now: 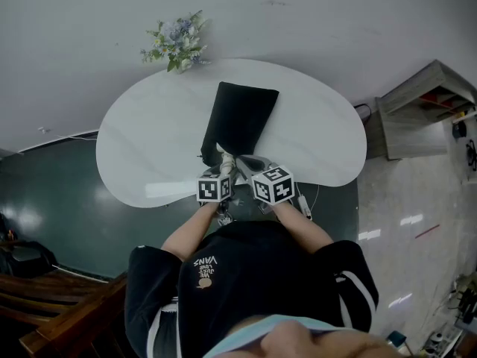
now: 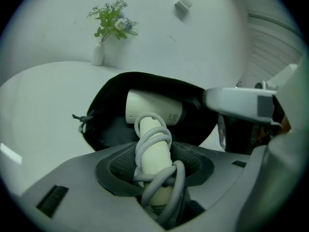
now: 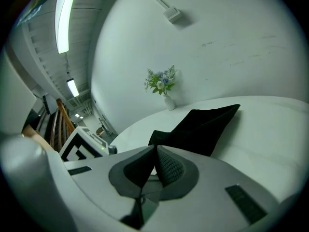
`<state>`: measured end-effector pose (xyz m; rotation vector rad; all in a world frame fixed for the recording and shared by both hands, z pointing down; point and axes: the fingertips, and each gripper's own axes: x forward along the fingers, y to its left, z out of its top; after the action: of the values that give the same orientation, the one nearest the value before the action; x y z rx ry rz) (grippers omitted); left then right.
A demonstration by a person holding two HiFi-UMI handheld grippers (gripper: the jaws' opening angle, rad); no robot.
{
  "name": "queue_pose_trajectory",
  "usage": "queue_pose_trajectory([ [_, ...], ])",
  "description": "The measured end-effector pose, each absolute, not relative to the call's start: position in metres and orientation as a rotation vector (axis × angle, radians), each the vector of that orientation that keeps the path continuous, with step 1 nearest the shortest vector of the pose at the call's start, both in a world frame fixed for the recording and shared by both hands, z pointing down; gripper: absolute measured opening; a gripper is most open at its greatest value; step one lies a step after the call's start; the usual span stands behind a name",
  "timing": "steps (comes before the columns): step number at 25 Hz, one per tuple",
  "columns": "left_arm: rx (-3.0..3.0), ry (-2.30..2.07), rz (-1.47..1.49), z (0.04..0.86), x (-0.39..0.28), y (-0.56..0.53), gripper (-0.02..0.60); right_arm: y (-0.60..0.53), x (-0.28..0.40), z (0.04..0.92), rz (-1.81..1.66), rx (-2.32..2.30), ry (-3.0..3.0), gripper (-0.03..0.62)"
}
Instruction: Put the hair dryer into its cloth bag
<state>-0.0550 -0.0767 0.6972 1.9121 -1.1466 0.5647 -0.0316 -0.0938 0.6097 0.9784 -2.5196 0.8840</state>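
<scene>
Two tongs meet low in the middle of the head view, at the near edge of a white table (image 1: 149, 140). The left tongs (image 2: 157, 168) are shut on the handle of the hair dryer (image 2: 153, 109). A grey cord (image 2: 157, 138) is wound round and round that handle. The dryer's fat white head points away, in the middle of the left gripper view. It sits just inside the open mouth of the black cloth bag (image 2: 104, 120), and the handle is outside the bag.

The right tongs (image 3: 155, 153) are closed tight, with the bag's edge pinched between them. In the left gripper view they show at the right, holding that side of the mouth up. The rest of the bag lies flat on the table, reaching toward the top of the head view.

A small white vase (image 2: 98, 54) of flowers (image 2: 113, 21) stands at the far edge of the table, in the upper left of the left gripper view.
</scene>
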Motion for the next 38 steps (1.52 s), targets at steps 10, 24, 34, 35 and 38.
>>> queue_pose_trajectory([
  [10,1.93,-1.222,0.536,0.688,-0.057,-0.142,0.239,-0.081,-0.026,0.615,0.868,0.93,-2.504,0.048],
  [24,1.93,-1.222,0.417,0.687,-0.033,-0.217,0.239,-0.109,-0.007,0.608,0.875,0.927,-2.508,0.048],
  [34,1.929,-1.221,0.473,0.696,-0.014,-0.262,0.241,-0.145,0.011,0.606,0.887,0.944,-2.493,0.048],
  [35,1.928,-1.221,0.478,0.697,-0.013,-0.265,0.241,-0.148,0.012,0.607,0.89,0.944,-2.492,0.048],
  [38,1.934,-1.221,0.491,0.698,-0.011,-0.272,0.241,-0.155,0.015,0.608,0.902,0.946,-2.489,0.048],
])
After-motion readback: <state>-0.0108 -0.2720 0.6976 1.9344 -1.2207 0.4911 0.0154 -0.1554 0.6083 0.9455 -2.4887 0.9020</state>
